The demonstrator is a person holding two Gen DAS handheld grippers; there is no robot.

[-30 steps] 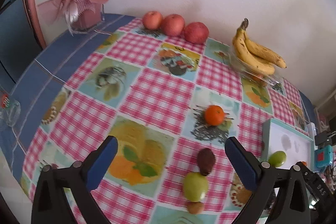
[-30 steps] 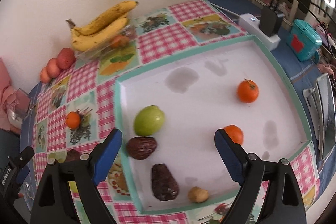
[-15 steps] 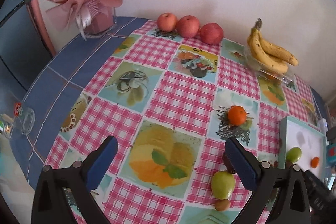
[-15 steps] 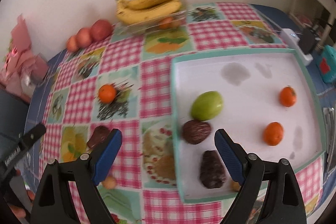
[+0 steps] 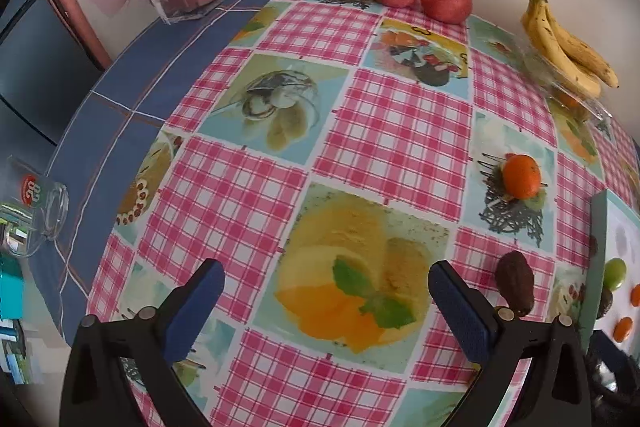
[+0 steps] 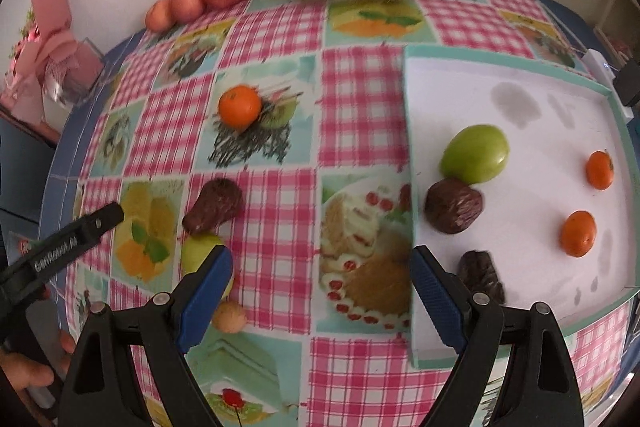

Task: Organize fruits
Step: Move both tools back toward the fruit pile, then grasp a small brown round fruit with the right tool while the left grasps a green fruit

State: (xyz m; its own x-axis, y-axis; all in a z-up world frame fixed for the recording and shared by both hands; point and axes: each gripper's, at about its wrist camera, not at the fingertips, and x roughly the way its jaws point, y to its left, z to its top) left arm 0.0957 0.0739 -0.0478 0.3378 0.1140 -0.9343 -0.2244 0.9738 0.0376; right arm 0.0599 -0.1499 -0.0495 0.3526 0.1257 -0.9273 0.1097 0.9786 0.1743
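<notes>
While both grippers hung wide open and empty, left gripper [image 5: 325, 301] and right gripper [image 6: 322, 283] sat above the tablecloth [image 6: 280, 131]; an orange [image 6: 239, 106], brown fruit [image 6: 214, 205] and green fruit [image 6: 197, 254] lay outside the tray [image 6: 520, 343].

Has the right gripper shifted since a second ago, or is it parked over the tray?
Yes. The right gripper has swung leftward: a second ago it straddled the tray's interior; now it straddles the tray left rim, open, facing the tablecloth.
</notes>
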